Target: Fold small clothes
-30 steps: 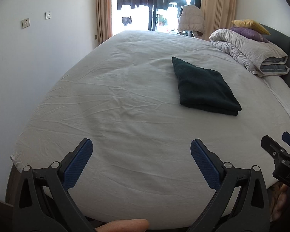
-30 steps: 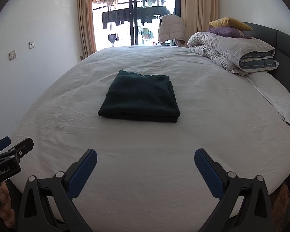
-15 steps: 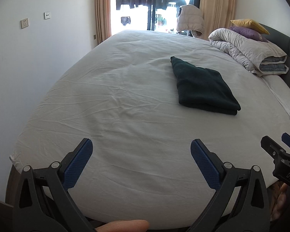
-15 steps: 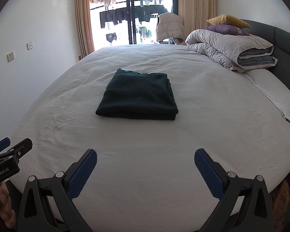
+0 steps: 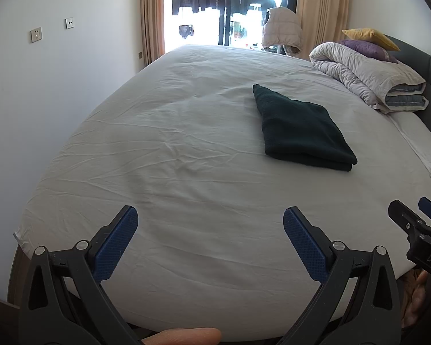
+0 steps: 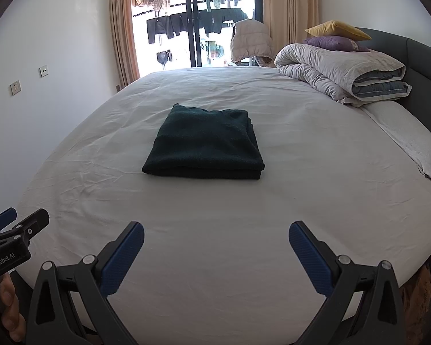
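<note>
A dark green, nubby fleece garment (image 6: 204,143), folded into a thick, soft-edged rectangle of several layers, lies flat near the middle of the wide bed (image 6: 215,230), whose white cotton sheet is finely creased all over. Seen from the right wrist camera, it sits at twelve o'clock from the right gripper (image 6: 216,247), well apart from it; from the left wrist camera it lies at about one o'clock of the left gripper (image 5: 210,231), also well apart (image 5: 303,129). Both grippers hang over the near edge of the bed with their jaws spread wide and nothing between them; each has black plastic arms ending in flat blue pads with a fine dotted grip texture. At two o'clock on the bed rests a puffy, rolled grey-white quilted duvet (image 6: 339,72), with a purple cushion (image 6: 333,43) and a mustard-yellow cushion (image 6: 337,28) stacked on top, against a dark grey upholstered headboard (image 6: 419,66). A flat white textured towel (image 6: 408,141) lies below the duvet.
</note>
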A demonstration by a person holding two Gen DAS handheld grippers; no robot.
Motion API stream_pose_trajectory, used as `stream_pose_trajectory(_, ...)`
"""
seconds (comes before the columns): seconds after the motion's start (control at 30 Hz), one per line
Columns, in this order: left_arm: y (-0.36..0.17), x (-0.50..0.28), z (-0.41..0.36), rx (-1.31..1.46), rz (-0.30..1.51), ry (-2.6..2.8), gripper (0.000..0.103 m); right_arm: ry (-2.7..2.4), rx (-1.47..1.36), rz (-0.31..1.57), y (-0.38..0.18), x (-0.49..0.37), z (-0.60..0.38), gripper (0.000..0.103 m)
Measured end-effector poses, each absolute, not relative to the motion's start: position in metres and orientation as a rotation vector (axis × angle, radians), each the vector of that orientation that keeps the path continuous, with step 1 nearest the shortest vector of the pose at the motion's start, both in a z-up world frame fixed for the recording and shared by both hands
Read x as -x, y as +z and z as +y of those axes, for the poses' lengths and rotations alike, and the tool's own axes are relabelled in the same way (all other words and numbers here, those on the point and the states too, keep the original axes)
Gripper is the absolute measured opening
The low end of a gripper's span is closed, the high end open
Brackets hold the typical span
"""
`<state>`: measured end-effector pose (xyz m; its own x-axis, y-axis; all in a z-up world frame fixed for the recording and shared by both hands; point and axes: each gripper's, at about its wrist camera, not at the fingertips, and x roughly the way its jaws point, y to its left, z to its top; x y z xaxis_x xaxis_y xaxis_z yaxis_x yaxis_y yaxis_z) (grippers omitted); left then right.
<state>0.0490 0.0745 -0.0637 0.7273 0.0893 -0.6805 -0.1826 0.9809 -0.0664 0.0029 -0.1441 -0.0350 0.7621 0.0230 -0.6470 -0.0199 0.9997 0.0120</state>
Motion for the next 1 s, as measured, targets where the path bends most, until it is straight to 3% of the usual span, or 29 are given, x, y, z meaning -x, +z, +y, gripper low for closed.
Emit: stream_pose_trajectory(1.0,-0.0625,-0.0503,0.074,0.133,0.743,0.147,0.103,0.023,-0.003,0.698,-0.0322,-0.0025,-0.1413,0.103)
